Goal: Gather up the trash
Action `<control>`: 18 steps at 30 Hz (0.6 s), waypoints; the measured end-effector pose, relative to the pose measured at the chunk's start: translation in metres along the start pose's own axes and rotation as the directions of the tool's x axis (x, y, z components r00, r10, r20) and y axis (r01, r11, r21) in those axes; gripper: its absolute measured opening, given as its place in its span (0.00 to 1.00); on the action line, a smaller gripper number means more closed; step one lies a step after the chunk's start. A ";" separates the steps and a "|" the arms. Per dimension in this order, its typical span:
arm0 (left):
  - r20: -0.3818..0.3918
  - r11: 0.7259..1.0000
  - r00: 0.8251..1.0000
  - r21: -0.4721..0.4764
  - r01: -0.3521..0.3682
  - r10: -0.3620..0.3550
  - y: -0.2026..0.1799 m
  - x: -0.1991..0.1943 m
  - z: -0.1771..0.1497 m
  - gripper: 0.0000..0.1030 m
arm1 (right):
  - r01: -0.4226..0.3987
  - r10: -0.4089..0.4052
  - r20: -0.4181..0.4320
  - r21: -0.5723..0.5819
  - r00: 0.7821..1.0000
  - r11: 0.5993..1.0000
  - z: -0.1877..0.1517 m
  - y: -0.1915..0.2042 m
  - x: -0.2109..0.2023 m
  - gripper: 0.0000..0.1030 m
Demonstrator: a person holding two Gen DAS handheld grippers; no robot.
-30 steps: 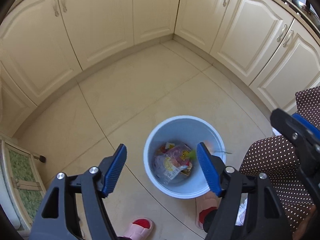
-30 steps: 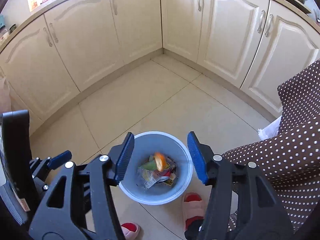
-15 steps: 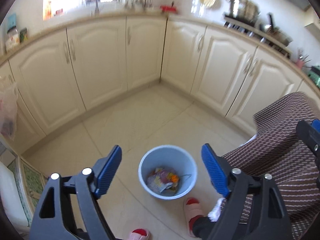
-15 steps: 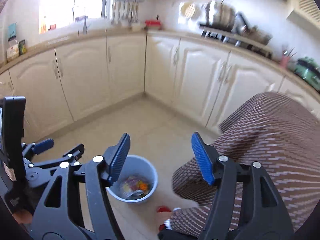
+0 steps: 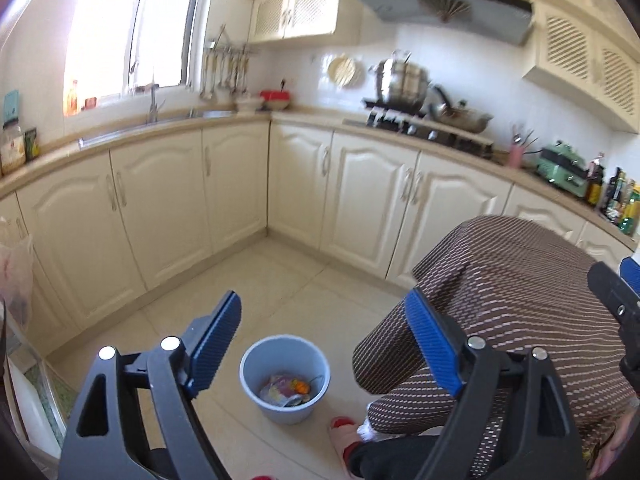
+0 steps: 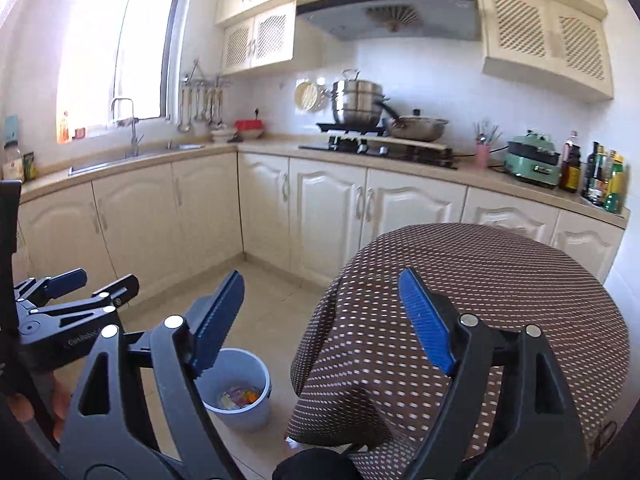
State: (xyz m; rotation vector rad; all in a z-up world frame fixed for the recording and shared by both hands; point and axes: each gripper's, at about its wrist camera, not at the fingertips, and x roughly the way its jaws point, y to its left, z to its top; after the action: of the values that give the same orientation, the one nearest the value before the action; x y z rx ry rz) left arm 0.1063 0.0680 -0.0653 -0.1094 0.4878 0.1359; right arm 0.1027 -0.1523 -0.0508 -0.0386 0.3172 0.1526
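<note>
A light blue bucket (image 5: 280, 411) stands on the tiled floor far below, with wrappers and an orange scrap of trash (image 5: 286, 389) lying in it. My left gripper (image 5: 322, 312) is high above it, open and empty. In the right wrist view the bucket (image 6: 244, 416) and its trash (image 6: 239, 396) sit low behind the left finger. My right gripper (image 6: 320, 284) also holds nothing, and its jaws are opening. The left gripper (image 6: 94, 285) shows at that view's left edge.
The person's knee in brown dotted trousers (image 5: 500, 300) fills the lower right, with a pink slipper (image 5: 343, 432) beside the bucket. Cream cabinets (image 5: 160, 208) wrap the corner under a counter with a sink (image 6: 132, 156), stove pots (image 6: 356, 100) and bottles (image 6: 600, 176). A plastic bag (image 5: 16, 276) hangs at left.
Both grippers have risen well away from the bucket and tilted up, so the counter and wall cupboards now show. An orange scrap that was falling now lies in the bucket. The right jaws stand wider.
</note>
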 end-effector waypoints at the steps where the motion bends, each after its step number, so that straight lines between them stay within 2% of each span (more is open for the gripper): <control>1: 0.018 1.000 1.000 0.014 0.006 -0.006 -0.006 -0.010 0.002 0.80 | 0.010 -0.011 0.011 0.003 1.000 1.000 0.000 -0.004 -0.010 0.79; 5: 0.077 0.998 0.997 0.061 0.023 -0.028 -0.026 -0.046 0.005 0.87 | 0.048 -0.049 0.064 0.017 0.997 0.999 0.003 -0.021 -0.047 0.83; 8: 0.118 0.995 0.992 0.089 0.038 -0.048 -0.043 -0.071 0.007 0.87 | 0.063 -0.065 0.097 0.017 0.993 0.998 0.005 -0.030 -0.070 0.84; 18: 0.210 0.987 0.974 0.152 0.059 -0.090 -0.073 -0.116 0.006 0.90 | 0.106 -0.110 0.179 0.036 0.978 0.994 0.007 -0.053 -0.115 0.87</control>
State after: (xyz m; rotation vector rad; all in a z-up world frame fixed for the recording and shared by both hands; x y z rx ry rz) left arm 0.0190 -0.0150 -0.0002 0.0292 0.2747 0.0374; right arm 0.0054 -0.2209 -0.0078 -0.0159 0.1352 0.0434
